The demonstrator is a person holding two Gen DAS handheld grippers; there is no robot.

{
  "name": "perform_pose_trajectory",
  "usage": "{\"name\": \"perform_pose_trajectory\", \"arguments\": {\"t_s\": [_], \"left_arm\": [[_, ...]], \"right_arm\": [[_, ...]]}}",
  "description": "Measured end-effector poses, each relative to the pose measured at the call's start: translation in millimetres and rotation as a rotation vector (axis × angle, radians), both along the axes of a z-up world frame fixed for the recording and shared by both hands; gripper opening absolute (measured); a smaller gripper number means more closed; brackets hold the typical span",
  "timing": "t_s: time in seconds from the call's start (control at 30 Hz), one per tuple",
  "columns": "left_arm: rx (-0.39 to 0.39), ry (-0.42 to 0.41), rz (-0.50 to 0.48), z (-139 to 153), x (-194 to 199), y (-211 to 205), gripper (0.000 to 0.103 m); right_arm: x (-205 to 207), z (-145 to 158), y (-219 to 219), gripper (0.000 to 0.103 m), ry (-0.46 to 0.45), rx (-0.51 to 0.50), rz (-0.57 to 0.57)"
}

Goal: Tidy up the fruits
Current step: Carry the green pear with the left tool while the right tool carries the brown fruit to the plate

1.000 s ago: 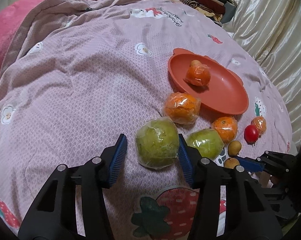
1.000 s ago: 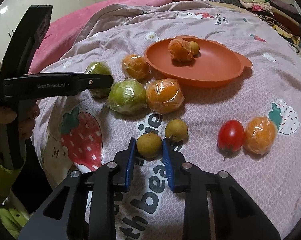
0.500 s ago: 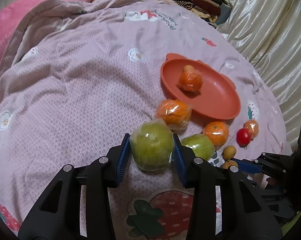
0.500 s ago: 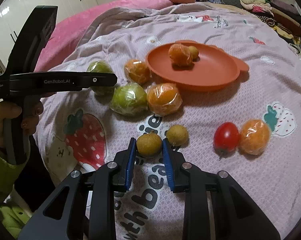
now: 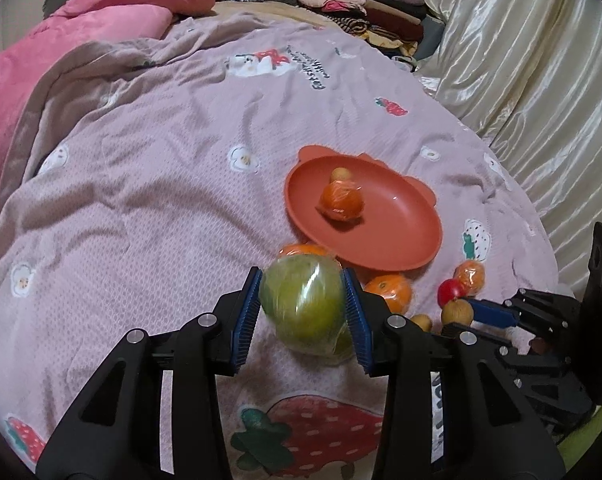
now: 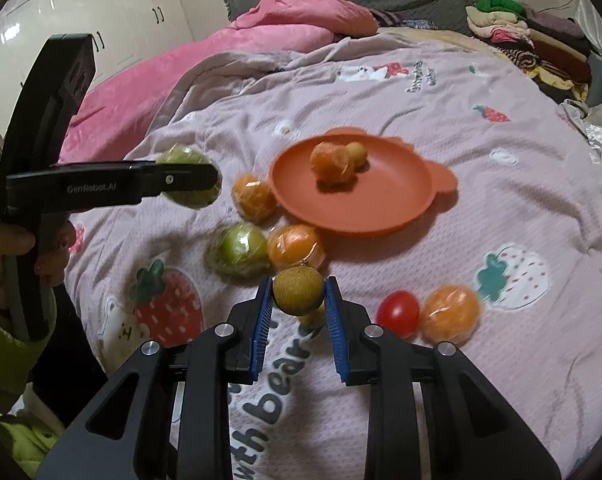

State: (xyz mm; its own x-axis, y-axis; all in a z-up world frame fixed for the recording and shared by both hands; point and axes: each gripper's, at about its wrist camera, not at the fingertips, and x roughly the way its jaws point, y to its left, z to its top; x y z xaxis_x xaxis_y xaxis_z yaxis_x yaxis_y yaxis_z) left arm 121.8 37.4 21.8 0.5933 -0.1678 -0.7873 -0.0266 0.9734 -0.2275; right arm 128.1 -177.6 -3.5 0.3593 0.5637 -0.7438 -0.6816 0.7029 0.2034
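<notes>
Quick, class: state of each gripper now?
Left gripper: closed on the wrapped green fruit.
Right gripper: closed on the small brown fruit.

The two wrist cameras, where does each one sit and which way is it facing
Left wrist view: sits behind the left tongs, facing across the bed toward the orange plate; its fingers clamp a wrapped green fruit; the right tongs show at right.
Right wrist view: sits behind the right tongs, which grip a small brown fruit; the left tongs and the hand show at left.
Shared: plate, both held fruits.
</notes>
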Motion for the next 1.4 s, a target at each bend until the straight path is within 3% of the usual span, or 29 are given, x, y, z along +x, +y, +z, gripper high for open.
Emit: {"name": "perform_pose_trajectory", "arguments": {"t_s": [0.53, 1.4], "left_arm": [[0.019, 0.010, -0.039, 1, 27, -22, 0.032], [0.025, 0.054, -0.094, -18, 72, -47, 0.032]], "right_arm": [[26, 17, -12, 0.025, -0.054, 0.022, -0.018], [69, 10, -13, 0.025, -0.061, 0.004, -0.022]]}}
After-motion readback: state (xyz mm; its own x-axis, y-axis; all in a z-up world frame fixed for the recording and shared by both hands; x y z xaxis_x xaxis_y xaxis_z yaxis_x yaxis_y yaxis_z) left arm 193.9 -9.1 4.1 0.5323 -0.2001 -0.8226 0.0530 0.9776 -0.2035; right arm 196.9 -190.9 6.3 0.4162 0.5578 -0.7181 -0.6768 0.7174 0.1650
